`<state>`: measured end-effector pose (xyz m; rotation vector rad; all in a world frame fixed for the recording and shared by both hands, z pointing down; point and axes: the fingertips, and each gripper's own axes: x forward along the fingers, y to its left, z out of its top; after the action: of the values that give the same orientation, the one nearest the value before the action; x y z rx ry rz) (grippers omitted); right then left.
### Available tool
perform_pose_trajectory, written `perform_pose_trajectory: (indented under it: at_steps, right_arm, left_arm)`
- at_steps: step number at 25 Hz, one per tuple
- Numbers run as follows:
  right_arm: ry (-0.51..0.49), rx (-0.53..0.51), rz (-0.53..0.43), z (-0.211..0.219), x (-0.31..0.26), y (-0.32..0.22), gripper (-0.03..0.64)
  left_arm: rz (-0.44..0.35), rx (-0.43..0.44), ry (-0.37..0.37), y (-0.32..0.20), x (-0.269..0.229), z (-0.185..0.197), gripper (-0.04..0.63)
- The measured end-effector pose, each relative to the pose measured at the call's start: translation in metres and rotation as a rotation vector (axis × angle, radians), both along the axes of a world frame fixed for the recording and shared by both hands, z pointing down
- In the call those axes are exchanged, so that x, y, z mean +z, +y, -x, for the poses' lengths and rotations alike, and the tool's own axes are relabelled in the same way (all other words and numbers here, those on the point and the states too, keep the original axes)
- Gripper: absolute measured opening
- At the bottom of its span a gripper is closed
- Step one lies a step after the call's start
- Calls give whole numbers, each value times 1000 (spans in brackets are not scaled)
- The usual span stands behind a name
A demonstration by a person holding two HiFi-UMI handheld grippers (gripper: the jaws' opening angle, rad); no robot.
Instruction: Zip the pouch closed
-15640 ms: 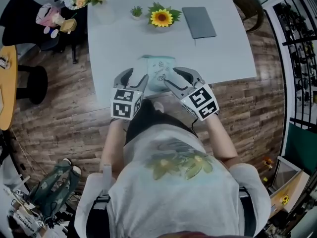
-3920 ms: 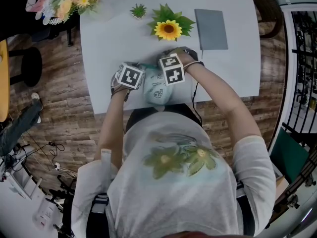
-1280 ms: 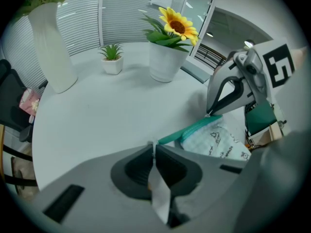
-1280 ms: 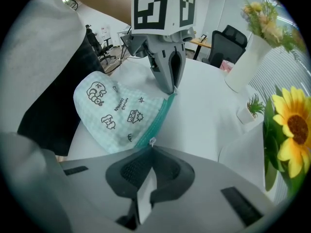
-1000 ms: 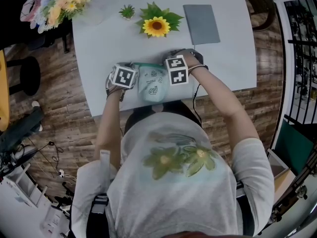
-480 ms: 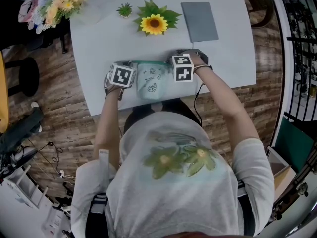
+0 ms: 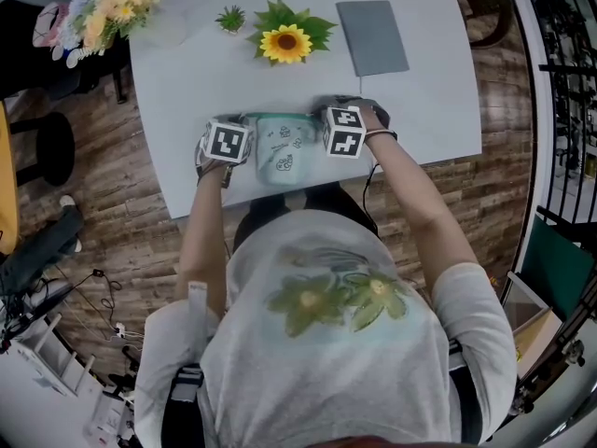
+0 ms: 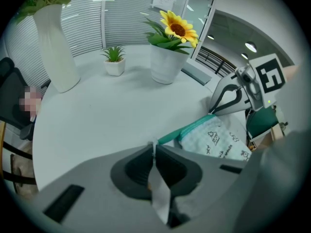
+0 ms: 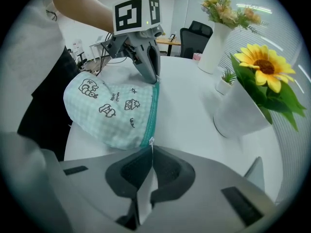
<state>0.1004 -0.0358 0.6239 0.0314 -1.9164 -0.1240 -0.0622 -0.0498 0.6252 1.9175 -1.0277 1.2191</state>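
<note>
Left gripper (image 8: pixel 154 149): jaws pressed together on one end of the teal zip (image 8: pixel 189 129) of the pouch (image 8: pixel 218 140). A small pale tab shows at the tips.

Right gripper (image 9: pixel 151 147): jaws pinched shut on the other end of the zip, with a tiny pale bit at the tips.

The zip runs as one straight strip between the two grippers, and both point steeply down.

The pouch is a pale green check with small drawings and bulges. It lies on the white tabletop (image 7: pixel 187 82) at its near edge, just in front of the person.

Farther back on the tabletop:
- a potted sunflower (image 7: pixel 285 42)
- a small green plant (image 7: pixel 229 18)
- a grey notebook (image 7: pixel 372 37)
- a white vase (image 8: pixel 57 47) of flowers at the far left
</note>
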Motion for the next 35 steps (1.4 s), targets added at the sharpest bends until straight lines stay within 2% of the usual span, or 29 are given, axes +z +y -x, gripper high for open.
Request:
perform_pose_trajectory:
  at_steps: [2,5,9,13,18,22,27,30,35]
  right_arm:
    - [-2,13,-10,0,0,-1,18]
    - [3,47,-15,-1,0,-1,18]
    - [-3,119,-5,-4,-4,-2,18]
    - [-45,219,19,-7,-13,1,20]
    - [-197,409,37,-2,-36,-1,24]
    - [-317,536,26,6,-60,-1,95]
    - [-434,663,-62,9,-97,0,95]
    - [-519,761,-83,10,-121,5,95]
    - [-627,885,-102,14,-150,18,94]
  left_arm:
    - [8,-6,2,1,-1,0,21]
    - [19,-5,46,5,0,-4,21]
    - [4,-43,98,5,-1,-6,23]
    - [-47,-75,119,3,-6,-6,66]
    - [-104,-132,218,-1,-21,-6,94]
    - [-178,-133,266,-4,-50,-7,103]
    - [-300,-133,329,-5,-95,-13,103]
    - [-366,-128,357,-1,-120,-20,103]
    - [-423,-111,451,13,-158,-33,100]
